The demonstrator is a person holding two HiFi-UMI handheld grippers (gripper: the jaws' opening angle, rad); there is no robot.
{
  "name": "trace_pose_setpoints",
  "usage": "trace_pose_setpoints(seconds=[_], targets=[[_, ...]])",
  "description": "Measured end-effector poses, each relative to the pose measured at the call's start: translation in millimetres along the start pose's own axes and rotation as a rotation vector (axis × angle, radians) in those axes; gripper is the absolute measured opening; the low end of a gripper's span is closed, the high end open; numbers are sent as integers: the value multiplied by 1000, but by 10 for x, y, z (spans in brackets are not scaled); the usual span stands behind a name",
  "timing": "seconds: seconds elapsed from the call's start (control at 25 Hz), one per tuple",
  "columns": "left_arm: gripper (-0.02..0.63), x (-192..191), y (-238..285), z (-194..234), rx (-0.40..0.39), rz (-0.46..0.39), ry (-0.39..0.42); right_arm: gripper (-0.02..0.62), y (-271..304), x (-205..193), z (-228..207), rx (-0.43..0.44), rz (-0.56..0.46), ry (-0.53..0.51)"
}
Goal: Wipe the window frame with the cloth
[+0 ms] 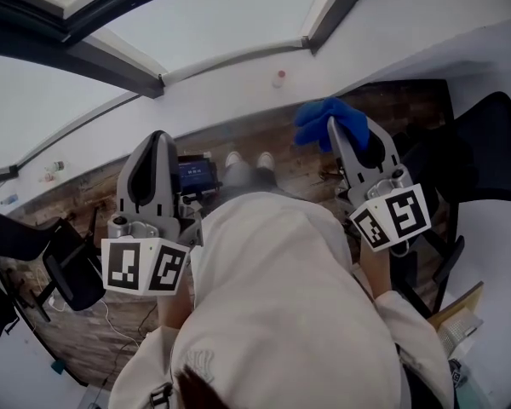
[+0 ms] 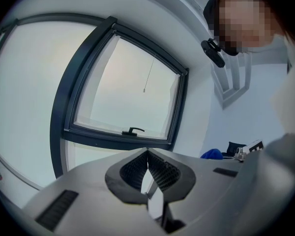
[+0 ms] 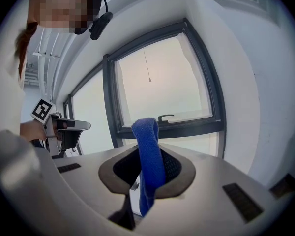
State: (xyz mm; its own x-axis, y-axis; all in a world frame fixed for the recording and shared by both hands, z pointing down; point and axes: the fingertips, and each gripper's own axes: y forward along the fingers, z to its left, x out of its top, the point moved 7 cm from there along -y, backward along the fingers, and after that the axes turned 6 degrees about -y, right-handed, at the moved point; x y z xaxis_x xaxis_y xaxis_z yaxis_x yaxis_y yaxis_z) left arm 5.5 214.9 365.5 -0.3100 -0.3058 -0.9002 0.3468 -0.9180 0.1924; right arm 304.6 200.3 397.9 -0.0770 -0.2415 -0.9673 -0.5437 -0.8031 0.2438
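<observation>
Lower left of head view: left gripper (image 1: 156, 147), jaws closed tip to tip, nothing between them. Idle, held apart from the window.

Upper left to centre of head view: dark window frame (image 1: 111, 62), seen steeply from below. In the left gripper view, same window frame (image 2: 123, 137) dead ahead, black handle (image 2: 132, 131) on its bottom bar.

Centre right of head view: right gripper (image 1: 345, 139), jaws clamped on blue cloth (image 1: 322, 122), a bunched fold standing up past the tips. Cloth near the white wall (image 1: 238, 92) below the glass; not on the frame in any view.

Step in hand, by judgement: the approach, with the cloth gripped and wiping not yet begun.

Next move likely calls for: raising the right gripper to the bottom bar, pressing the protruding fold flat against it, then running along the bar and working around the handle.
</observation>
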Motion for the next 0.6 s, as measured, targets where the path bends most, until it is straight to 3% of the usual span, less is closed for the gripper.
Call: trace_pose_setpoints(seconds=[0.6], targets=[[9, 321, -206, 506, -51, 9, 12, 58, 262, 133, 746, -36, 2, 6]])
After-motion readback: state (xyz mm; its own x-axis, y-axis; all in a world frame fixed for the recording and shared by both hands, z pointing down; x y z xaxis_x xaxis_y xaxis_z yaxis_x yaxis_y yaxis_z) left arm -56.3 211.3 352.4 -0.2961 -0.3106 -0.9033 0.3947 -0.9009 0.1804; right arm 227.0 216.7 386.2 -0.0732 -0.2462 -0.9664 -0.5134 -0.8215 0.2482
